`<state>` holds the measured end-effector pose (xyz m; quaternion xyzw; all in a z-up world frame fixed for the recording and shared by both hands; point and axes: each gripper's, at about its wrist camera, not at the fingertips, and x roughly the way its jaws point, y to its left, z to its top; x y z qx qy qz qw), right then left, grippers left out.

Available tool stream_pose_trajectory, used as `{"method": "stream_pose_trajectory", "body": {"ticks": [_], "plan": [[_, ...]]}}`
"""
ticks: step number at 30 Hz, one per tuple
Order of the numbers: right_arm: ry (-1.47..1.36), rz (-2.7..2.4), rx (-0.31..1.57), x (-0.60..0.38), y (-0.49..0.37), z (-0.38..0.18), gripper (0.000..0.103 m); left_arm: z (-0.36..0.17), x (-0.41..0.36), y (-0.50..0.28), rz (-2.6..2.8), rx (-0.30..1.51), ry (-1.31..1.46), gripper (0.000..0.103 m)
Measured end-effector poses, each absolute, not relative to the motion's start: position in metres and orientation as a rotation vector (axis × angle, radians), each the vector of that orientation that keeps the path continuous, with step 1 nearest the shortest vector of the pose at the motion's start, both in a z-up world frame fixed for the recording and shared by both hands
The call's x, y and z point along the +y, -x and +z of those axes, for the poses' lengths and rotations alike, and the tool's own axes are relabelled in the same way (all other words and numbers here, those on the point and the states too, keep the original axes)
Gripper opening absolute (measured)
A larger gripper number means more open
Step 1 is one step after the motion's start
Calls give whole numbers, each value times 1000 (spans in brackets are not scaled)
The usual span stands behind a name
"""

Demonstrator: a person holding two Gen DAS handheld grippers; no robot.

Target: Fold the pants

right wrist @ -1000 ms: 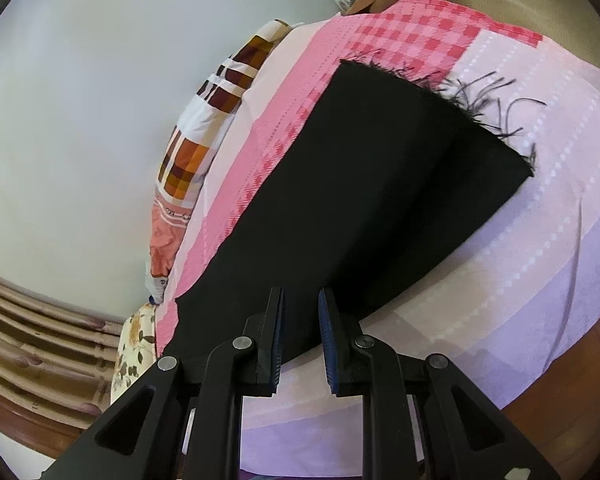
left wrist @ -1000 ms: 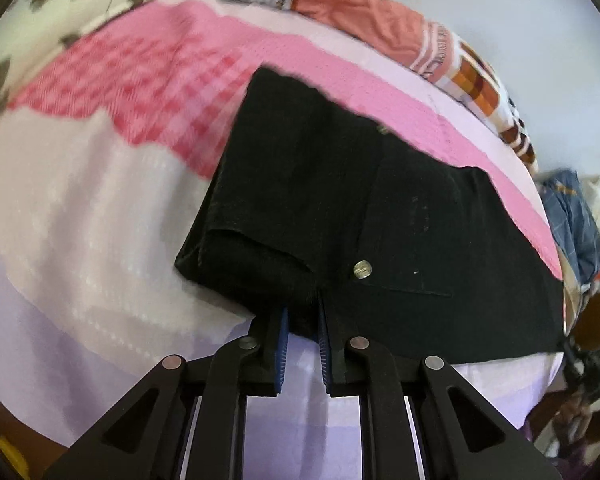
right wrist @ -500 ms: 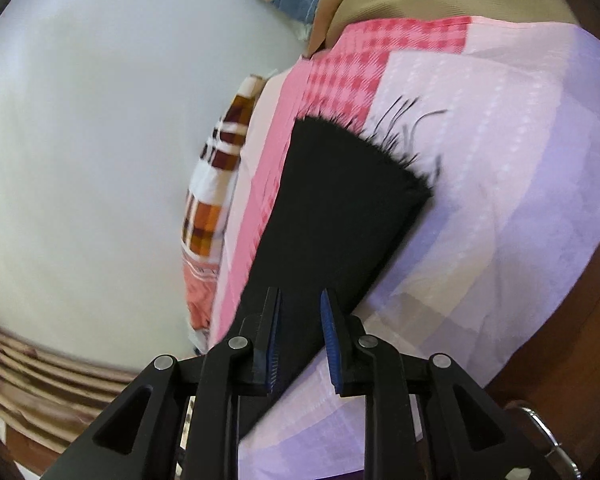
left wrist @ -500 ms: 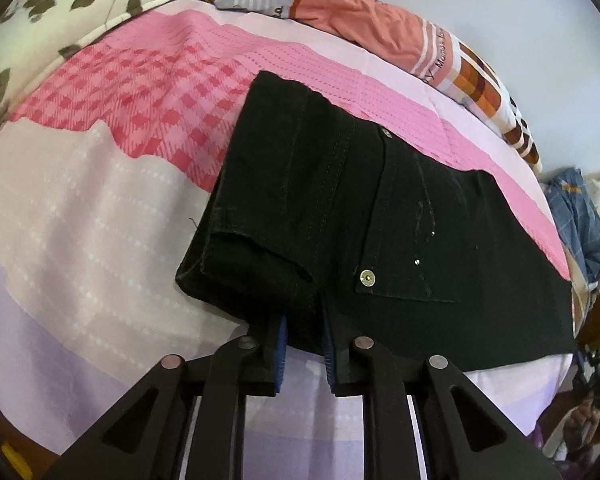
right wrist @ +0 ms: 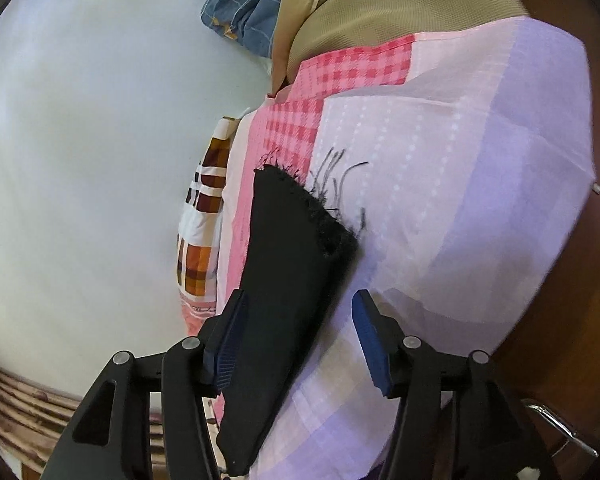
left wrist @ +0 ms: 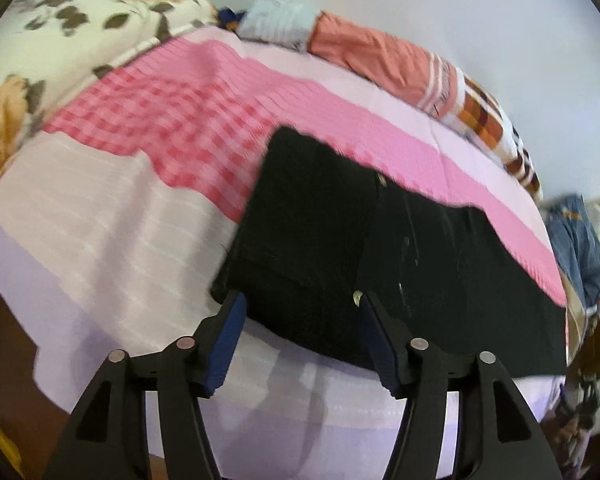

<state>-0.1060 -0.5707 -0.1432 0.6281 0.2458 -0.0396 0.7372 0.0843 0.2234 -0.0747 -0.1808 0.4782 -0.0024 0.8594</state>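
The left tongs (left wrist: 300, 320) are opening over the near waist edge of the black pants (left wrist: 380, 248), pads spread and off the cloth, which lies flat on the bed's pink and lilac sheet (left wrist: 100, 220). 1 metal button is half hidden behind the right pad. The picture is blurred, so seams are hard to make out. The right tongs (right wrist: 296, 320) are also opening, with the frayed pant leg (right wrist: 292, 248) lying between the pads, its near end cut off below.
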Motion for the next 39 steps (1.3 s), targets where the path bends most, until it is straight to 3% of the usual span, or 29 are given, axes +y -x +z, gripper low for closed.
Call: {"method": "stream_pose_trajectory", "body": {"ticks": [5,9,10,11,13,18,19,20,22,24,25,39], "plan": [[-1345,-93,564,-572,92,-147,52,-57,217,-83,8,942,346,65],[-1319,-101,573,-569,82,-148,52,-45,191,-85,23,911,232,76],[-1292,-110,573,-567,80,-145,45,-43,183,-85,30,902,203,77],[-1262,-120,577,-565,79,-142,27,-42,177,-85,35,899,183,80],[-1191,-117,615,-560,72,-134,13,-40,162,-89,32,894,139,82],[-1144,-130,629,-558,66,-132,13,-35,135,-93,-1,873,70,84],[-1144,-133,635,-558,65,-133,17,-34,129,-95,-7,872,55,85],[-1152,-133,641,-558,64,-134,28,-34,126,-96,-14,872,50,85],[-1183,-116,631,-558,60,-136,32,-34,120,-96,-37,873,46,86],[-1167,-142,650,-558,55,-135,23,-35,116,-97,-47,880,43,87],[-1152,-166,682,-557,50,-134,10,-37,115,-98,-54,888,45,87],[-1071,68,696,-476,-18,-64,9,-41,117,-100,-32,874,34,87]]}}
